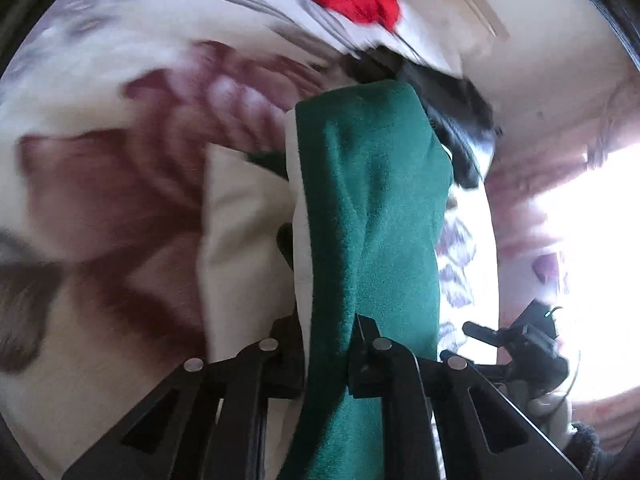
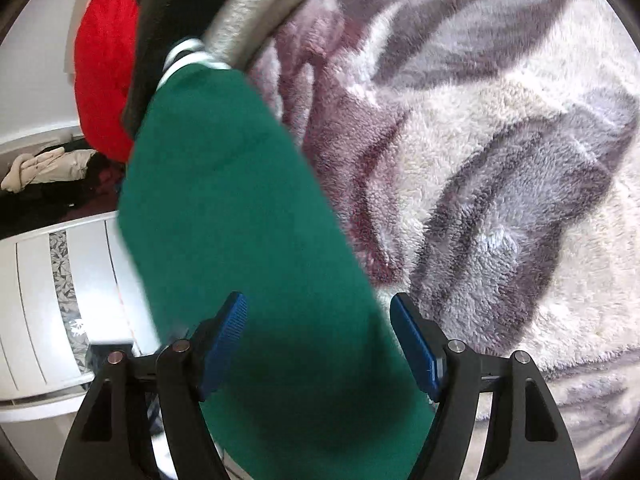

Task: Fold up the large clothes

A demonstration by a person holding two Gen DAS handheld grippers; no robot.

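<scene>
Fleece blanket [image 2: 500,152], cream with grey and maroon leaf print, fills the background of both views. Green garment [image 1: 372,216] drapes over it in a long fold, a white lining showing along its left edge. Left gripper [image 1: 326,344]: fingers clamped on the green fabric, which bunches between them and runs forward. Right gripper [image 2: 318,344]: blue-padded fingers [image 2: 414,344] spread apart, the green cloth lying between them, pads not pressing it. Both grippers angle downward. Red cloth [image 2: 104,80] lies beyond.

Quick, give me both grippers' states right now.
Left gripper: shut on the green garment.
Right gripper: open, green garment lying between the jaws, pads not pressing it.
</scene>
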